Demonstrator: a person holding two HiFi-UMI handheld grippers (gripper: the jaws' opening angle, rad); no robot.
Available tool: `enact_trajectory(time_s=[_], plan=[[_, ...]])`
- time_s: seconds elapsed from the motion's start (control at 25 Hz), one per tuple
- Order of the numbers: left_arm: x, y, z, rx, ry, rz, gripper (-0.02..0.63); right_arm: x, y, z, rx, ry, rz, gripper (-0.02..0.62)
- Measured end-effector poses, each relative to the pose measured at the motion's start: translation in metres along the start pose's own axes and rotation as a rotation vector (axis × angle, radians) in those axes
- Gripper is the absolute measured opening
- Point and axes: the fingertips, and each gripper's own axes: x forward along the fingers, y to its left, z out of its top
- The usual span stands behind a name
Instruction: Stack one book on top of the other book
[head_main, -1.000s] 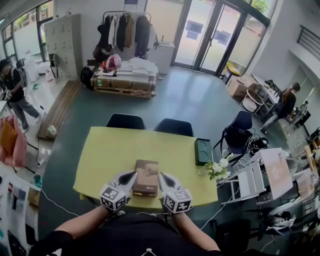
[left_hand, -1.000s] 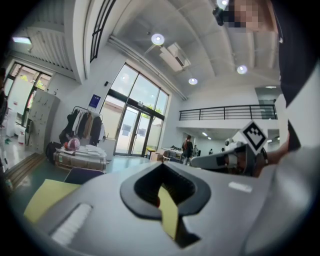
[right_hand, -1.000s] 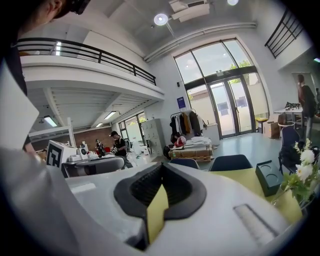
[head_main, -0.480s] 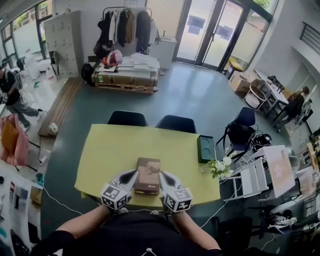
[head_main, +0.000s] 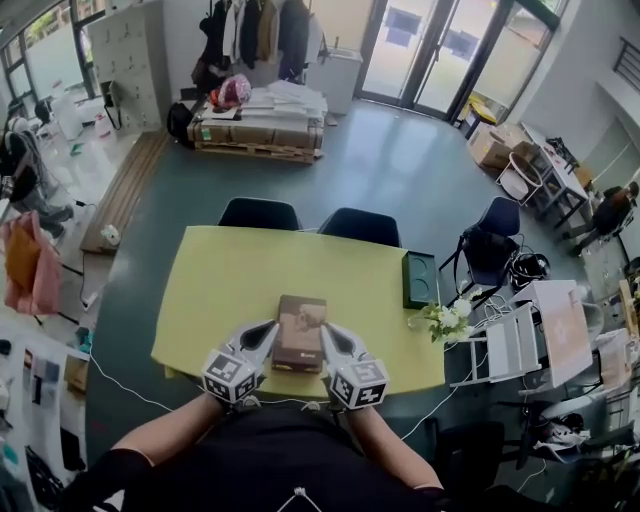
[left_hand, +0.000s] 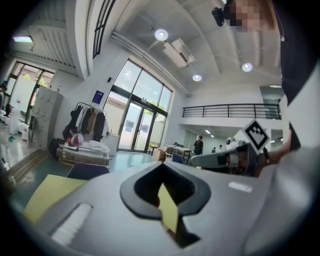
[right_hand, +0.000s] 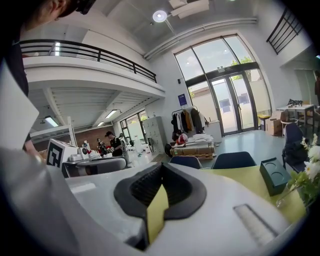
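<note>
Your left gripper (head_main: 271, 327) and right gripper (head_main: 326, 329): jaws together, nothing held. Brown book (head_main: 300, 332) lies between them at the table's (head_main: 225, 285) near edge; possibly two stacked, unclear.

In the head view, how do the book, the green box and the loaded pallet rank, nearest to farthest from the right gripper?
1. Book, just left of the right gripper.
2. Green box, at the right edge of the table.
3. Pallet, far beyond the table.
</note>
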Motion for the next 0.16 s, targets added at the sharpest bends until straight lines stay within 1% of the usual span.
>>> enact_trajectory(time_s=[0.16], plan=[[0.0030, 0.0036, -0.0016, -0.004, 0.005, 0.001, 0.006, 0.0058, -0.0031, -0.0010, 0.000, 0.005, -0.002, 0.003]])
